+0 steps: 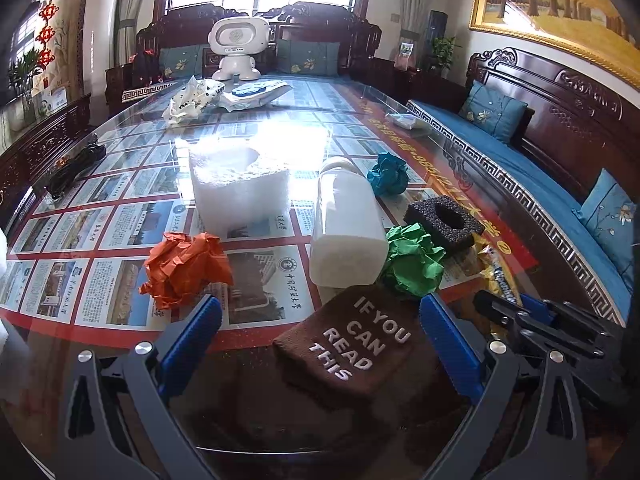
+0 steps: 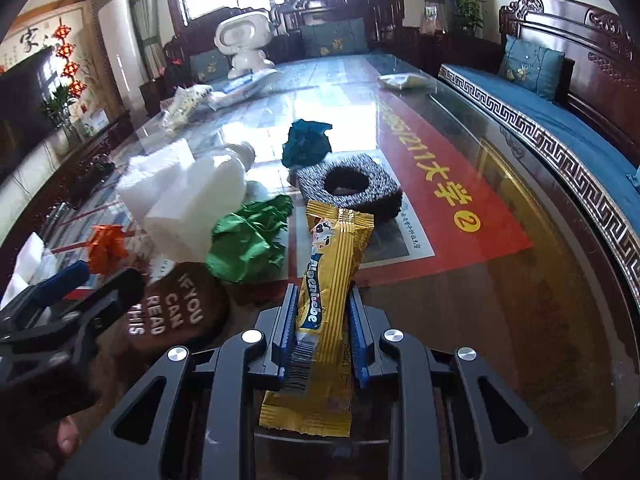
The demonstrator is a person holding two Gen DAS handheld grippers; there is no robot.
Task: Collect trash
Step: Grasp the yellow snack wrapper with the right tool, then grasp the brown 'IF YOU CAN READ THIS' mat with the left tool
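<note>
My right gripper [image 2: 322,304] is shut on a yellow snack wrapper [image 2: 332,280] and holds it over the glass table [image 2: 500,260]. My left gripper [image 1: 320,316] is open, its blue fingers on either side of a brown sock [image 1: 356,344] lettered "IF YOU CAN READ THIS". Beyond it lie an orange paper ball [image 1: 184,268], a green paper ball [image 1: 414,260], a white plastic bottle [image 1: 344,228] on its side, a black foam block [image 1: 444,220], a teal paper ball [image 1: 388,174] and a white foam block [image 1: 240,188]. The right gripper [image 1: 520,312] shows at the right of the left wrist view.
A white robot toy [image 1: 240,46] and white plastic bags [image 1: 192,100] lie at the table's far end. A small packet [image 2: 404,80] sits at the far right edge. A blue-cushioned wooden bench [image 1: 540,184] runs along the right side. Black cables [image 1: 72,168] lie at the left.
</note>
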